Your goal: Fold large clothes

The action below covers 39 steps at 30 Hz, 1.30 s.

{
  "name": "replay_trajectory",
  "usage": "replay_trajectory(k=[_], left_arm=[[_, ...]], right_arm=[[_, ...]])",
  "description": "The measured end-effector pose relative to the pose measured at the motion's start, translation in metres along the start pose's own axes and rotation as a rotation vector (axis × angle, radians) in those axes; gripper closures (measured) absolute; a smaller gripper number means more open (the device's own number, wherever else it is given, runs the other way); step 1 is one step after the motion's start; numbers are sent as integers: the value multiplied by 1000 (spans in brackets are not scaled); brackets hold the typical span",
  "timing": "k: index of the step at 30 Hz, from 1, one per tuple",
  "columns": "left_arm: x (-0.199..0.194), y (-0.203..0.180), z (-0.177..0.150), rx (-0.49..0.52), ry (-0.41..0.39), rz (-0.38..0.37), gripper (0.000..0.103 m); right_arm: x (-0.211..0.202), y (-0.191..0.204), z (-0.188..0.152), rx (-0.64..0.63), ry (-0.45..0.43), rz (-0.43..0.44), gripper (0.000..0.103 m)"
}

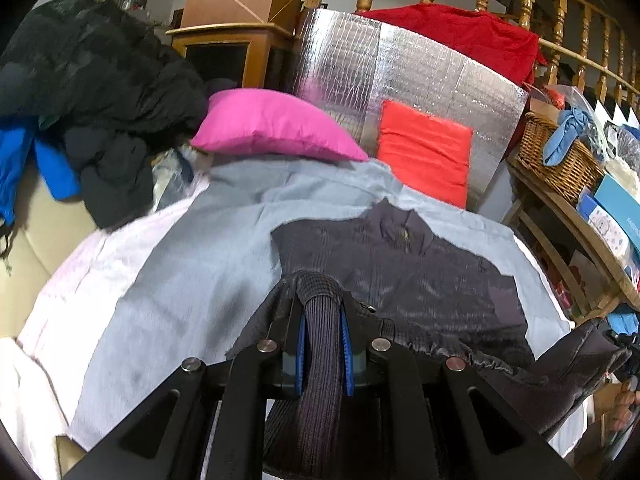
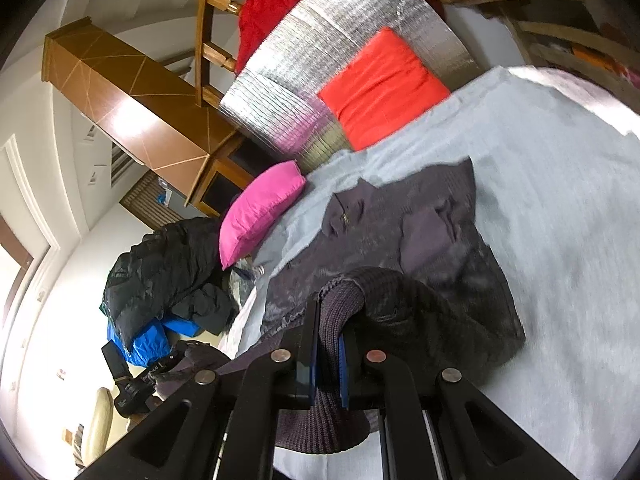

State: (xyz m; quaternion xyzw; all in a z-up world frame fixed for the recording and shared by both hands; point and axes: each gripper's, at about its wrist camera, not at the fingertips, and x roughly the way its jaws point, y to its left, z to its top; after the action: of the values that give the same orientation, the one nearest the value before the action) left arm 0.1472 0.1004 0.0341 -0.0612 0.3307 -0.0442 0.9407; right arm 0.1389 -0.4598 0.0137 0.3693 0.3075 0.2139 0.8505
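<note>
A dark purple-grey zip jacket (image 1: 404,264) lies spread on a light grey sheet (image 1: 192,264) over the bed. My left gripper (image 1: 323,320) is shut on a ribbed band of the jacket, which bulges up between the blue pads and hangs down behind them. In the right wrist view the same jacket (image 2: 424,232) lies ahead, collar and zip toward the pillows. My right gripper (image 2: 332,320) is shut on a ribbed cuff or hem, lifted off the sheet (image 2: 560,208). The right wrist view is rolled to one side.
A pink pillow (image 1: 272,124) and a red pillow (image 1: 424,152) lean at the head of the bed against a silver foil panel (image 1: 400,64). A heap of black and blue clothes (image 1: 92,92) lies left. A wicker basket (image 1: 560,160) and shelves crowd the right.
</note>
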Motion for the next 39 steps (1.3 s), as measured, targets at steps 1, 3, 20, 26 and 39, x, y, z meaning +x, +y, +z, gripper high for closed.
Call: replay_trajectory(k=[1, 3, 20, 26, 39], left_arm=[[3, -2, 6, 2, -6, -1, 88], [8, -6, 15, 7, -14, 1, 88], [64, -22, 64, 7, -16, 56, 88], [80, -24, 78, 7, -12, 84, 88], [141, -28, 98, 20, 35, 127, 88]], right_arm=[[2, 1, 6, -5, -6, 2, 95], [6, 3, 17, -9, -19, 6, 95], [51, 3, 89, 6, -69, -14, 95], [68, 0, 108, 18, -74, -37, 95], [117, -7, 149, 14, -57, -109, 95]])
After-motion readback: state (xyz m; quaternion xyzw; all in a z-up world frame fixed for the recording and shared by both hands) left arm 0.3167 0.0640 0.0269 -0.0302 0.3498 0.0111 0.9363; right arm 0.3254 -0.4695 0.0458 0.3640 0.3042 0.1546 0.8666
